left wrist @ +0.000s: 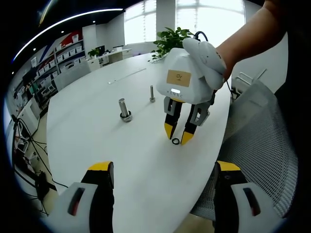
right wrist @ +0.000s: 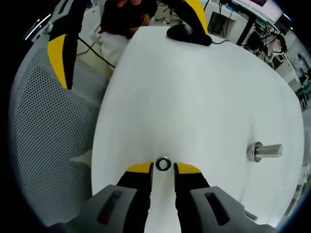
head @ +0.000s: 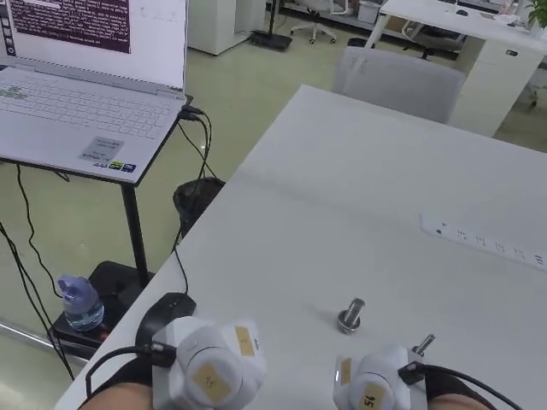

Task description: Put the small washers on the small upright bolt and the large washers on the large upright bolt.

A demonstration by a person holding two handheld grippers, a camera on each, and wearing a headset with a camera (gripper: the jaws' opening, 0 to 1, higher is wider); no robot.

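Right gripper (right wrist: 163, 168) sat at bottom centre of its own view, jaws a narrow gap apart, with a small washer (right wrist: 163, 164) flat on the white table (right wrist: 194, 82) right at the yellow tips and no clear pinch on it. Left gripper (left wrist: 164, 167) had its jaws spread wide along the bottom of its view. Large bolt (left wrist: 124, 109) stood upright left of centre there, small bolt (left wrist: 152, 93) just up and right of it, both apart from the washer.

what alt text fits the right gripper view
The open right tongs point down at a white table, a small washer lying between their yellow tips. A large bolt stands farther off, and a mesh chair sits at the table's edge.
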